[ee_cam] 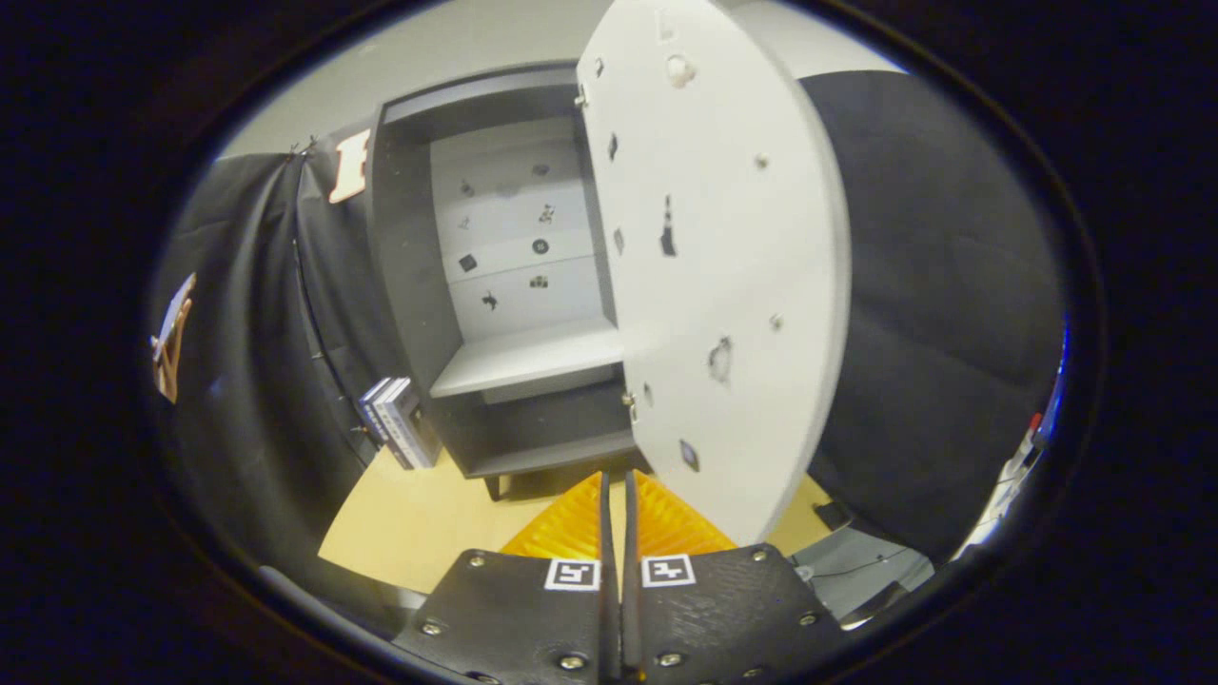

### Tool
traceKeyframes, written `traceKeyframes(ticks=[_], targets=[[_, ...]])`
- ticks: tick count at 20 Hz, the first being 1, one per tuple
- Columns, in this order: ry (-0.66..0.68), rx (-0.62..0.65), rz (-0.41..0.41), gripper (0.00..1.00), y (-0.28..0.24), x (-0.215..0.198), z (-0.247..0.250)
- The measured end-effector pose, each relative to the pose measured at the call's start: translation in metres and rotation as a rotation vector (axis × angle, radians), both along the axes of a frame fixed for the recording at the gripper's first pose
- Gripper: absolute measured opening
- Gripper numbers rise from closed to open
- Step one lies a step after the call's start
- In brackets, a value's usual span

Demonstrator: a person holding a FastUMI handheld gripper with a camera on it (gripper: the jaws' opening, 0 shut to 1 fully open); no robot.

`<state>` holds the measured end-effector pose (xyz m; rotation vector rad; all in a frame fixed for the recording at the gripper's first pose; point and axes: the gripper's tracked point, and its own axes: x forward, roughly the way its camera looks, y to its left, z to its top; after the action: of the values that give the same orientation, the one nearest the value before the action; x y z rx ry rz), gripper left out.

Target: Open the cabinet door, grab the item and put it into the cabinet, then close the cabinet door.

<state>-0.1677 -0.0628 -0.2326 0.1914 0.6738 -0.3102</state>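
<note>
The gripper (617, 495) has its two fingers pressed together, nothing between them, their tips over an orange ribbed item (657, 528) lying on the wooden worktop (409, 523). Beyond the fingers stands the cabinet (495, 285), its door (714, 266) swung open (inner face toward the camera). Books (395, 419) lean beside the cabinet's left foot.

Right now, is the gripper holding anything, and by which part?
It seems to hold nothing: the gripper fingers are shut together, bare, ahead of the open door and cabinet.
</note>
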Motion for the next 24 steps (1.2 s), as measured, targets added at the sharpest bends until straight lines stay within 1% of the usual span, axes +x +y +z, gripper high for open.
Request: traceKeyframes(ticks=[5, 6, 7, 8, 9, 11, 12, 18, 24], targets=[[0.146, 0.122, 0.075, 0.02, 0.034, -0.002, -0.093], [0.188, 0.158, 0.096, 0.05, 0.043, -0.004, -0.110], [0.229, 0.173, 0.109, 0.11, 0.047, -0.010, -0.126], [0.255, 0.168, 0.122, 0.24, 0.048, -0.011, -0.142], [0.281, 0.168, 0.136, 0.25, 0.049, -0.012, -0.155], [0.327, 0.175, 0.168, 0.41, 0.058, -0.015, -0.177], [0.347, 0.169, 0.181, 0.46, 0.060, -0.016, -0.185], [0.483, 0.152, 0.270, 0.46, 0.081, -0.011, -0.247], [0.578, 0.128, 0.393, 0.46, 0.102, -0.007, -0.293]])
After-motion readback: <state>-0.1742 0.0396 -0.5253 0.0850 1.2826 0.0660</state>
